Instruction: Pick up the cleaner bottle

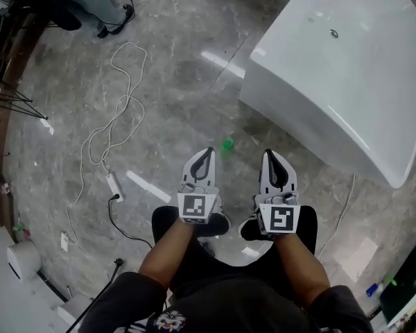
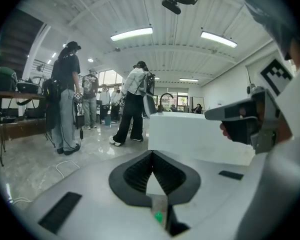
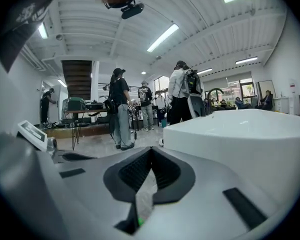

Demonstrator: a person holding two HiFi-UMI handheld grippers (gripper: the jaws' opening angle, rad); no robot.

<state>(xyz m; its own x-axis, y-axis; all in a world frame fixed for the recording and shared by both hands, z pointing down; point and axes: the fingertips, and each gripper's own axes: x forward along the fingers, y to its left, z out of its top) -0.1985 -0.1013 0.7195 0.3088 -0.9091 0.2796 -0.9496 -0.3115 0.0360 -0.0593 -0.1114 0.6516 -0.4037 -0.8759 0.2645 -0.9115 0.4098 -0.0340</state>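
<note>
A small green object stands on the grey marble floor just ahead of both grippers; from above I cannot tell whether it is the cleaner bottle. It shows as a green speck low in the slot behind the left jaws. My left gripper is shut and empty, its tips just left of the green object. My right gripper is also shut with nothing in it, a little to the object's right. In each gripper view the ribbed pads meet at the tips, on the left gripper and on the right gripper.
A large white bathtub fills the right side, close to my right gripper. White cables and a power strip lie on the floor at left. Several people stand farther off. Blue and green items sit at the bottom right.
</note>
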